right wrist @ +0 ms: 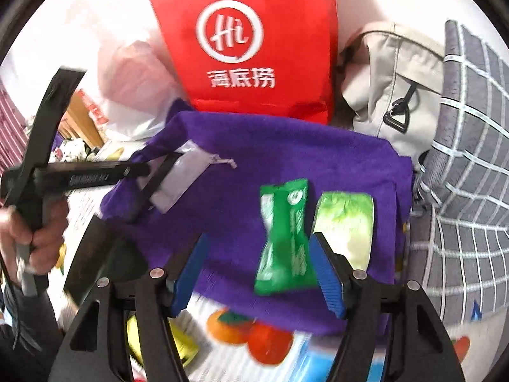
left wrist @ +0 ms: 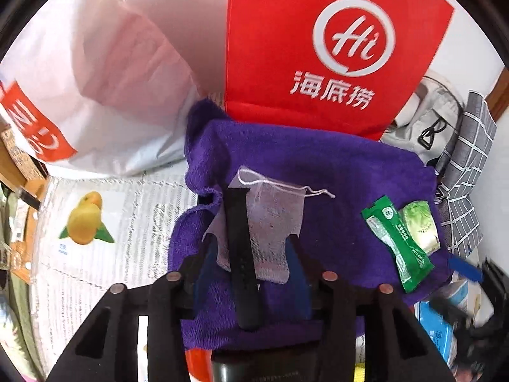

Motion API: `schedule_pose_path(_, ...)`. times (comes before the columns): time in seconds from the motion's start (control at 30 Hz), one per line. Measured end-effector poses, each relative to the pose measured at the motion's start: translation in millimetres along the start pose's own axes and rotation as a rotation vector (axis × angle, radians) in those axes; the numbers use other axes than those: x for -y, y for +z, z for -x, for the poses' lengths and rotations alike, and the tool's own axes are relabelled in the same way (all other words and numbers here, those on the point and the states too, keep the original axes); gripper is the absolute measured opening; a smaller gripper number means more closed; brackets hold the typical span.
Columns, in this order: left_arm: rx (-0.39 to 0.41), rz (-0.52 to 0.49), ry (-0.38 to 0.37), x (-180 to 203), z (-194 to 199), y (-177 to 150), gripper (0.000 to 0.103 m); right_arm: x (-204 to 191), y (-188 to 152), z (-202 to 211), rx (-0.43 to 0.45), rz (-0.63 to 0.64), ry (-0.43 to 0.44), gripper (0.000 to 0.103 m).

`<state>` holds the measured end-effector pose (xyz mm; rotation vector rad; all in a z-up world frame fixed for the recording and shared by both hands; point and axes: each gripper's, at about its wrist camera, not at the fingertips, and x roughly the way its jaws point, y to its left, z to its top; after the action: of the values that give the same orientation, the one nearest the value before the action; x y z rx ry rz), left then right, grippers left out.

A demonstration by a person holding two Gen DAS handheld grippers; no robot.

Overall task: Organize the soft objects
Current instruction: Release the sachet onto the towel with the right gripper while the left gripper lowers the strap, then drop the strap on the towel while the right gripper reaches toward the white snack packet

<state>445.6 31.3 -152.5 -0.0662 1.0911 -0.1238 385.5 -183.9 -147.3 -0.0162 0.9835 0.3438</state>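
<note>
Looking down along my left claw (left wrist: 251, 254), I see its blue-padded fingers parted either side of a black rubbery watch strap (left wrist: 243, 264) and a sheer white drawstring pouch (left wrist: 273, 222), both lying on a purple terry towel (left wrist: 334, 165); the pads stand clear of them, so this claw grips nothing. The strap runs from six o'clock up toward twelve, laid over the pouch's left half, and the pouch's cord trails off toward three o'clock. Out at three o'clock on the same towel lie a dark green foil sachet (left wrist: 397, 242) and, touching it on the far side, a pale green and cream sachet (left wrist: 420, 226). From my right wrist view, my right claw (right wrist: 257, 267) is spread wide, and the dark green sachet (right wrist: 284, 238) lies between its blue pads (right wrist: 327, 277), near the right pad; it is blurred and I cannot tell whether that pad touches it. The pale sachet (right wrist: 345, 222) sits just beyond the right finger at one o'clock. At twelve o'clock behind the towel (right wrist: 286, 146) stands a red paper carrier bag with a white round logo (right wrist: 254, 41), with a beige fabric backpack (right wrist: 381, 95) and a grey checked cloth (right wrist: 470, 159) at two o'clock. At nine o'clock my left hand (right wrist: 35, 232) holds the other tool over the pouch (right wrist: 181, 178).
</note>
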Motion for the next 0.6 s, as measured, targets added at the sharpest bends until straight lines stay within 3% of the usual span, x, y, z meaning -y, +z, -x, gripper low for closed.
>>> schedule_pose_path(0.23,0.05,-0.022,0.001,6.0,35.6,-6.9,0.054,-26.9,-64.5,45.8,0.029,0.023,0.048,0.069)
schedule_pose_path(0.6,0.056,0.031,-0.019,-14.6,72.0,-35.9,0.059,-84.8,-126.4,52.2,-0.029,0.061,0.175,0.069)
